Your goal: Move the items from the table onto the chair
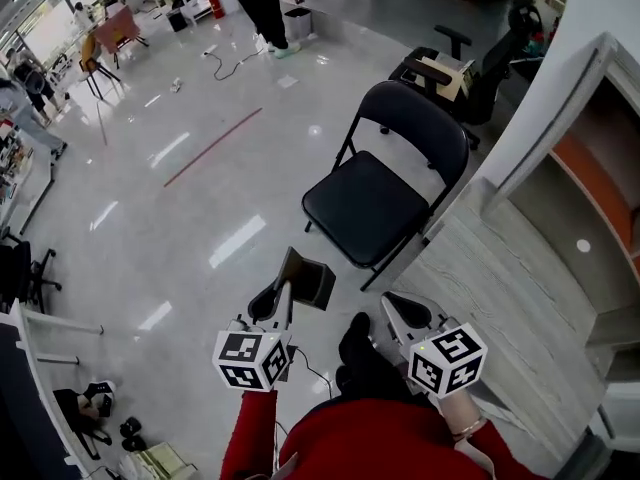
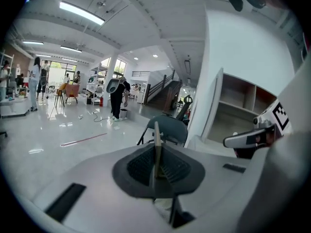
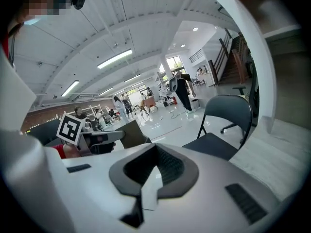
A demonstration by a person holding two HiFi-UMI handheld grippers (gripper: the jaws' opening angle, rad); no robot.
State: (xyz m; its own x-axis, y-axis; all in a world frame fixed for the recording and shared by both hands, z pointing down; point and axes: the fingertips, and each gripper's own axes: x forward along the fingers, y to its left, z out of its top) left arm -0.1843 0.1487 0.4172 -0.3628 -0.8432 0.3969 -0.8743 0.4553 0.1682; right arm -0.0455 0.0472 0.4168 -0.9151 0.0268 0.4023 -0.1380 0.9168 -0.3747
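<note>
Between the jaws of the left tongs a thin, flat brown board is sitting edge-on. The pads are pressing on it from both sides, and most of it is jutting past the tips toward 12 o'clock. At 3 o'clock from them the right tongs are hanging alongside, jaws drawn together at the tips with nothing sticking out beyond them. A pale sliver is showing in the seam nearer the camera, and I cannot tell what it is.

Red sleeves are coming in from 6 o'clock, and a black shoe is resting on the floor between the two tongs.

The board is hanging in the air over the floor, short of the black folding chair. The chair is standing at about 1 o'clock from the tongs, well apart from them, with its back toward 1 o'clock.

The glossy grey floor is throwing back bright streaks of light, and a red line is running across it at 11 o'clock. At 3 o'clock a pale wood-grain surface is lying just beside the chair's legs. A white shelving unit is rising along its far side.

Farther off at 1 o'clock a black office chair is standing. At 12 o'clock a person in dark trousers is standing near a white cable. Long strip lights are glowing on the white ceiling.
</note>
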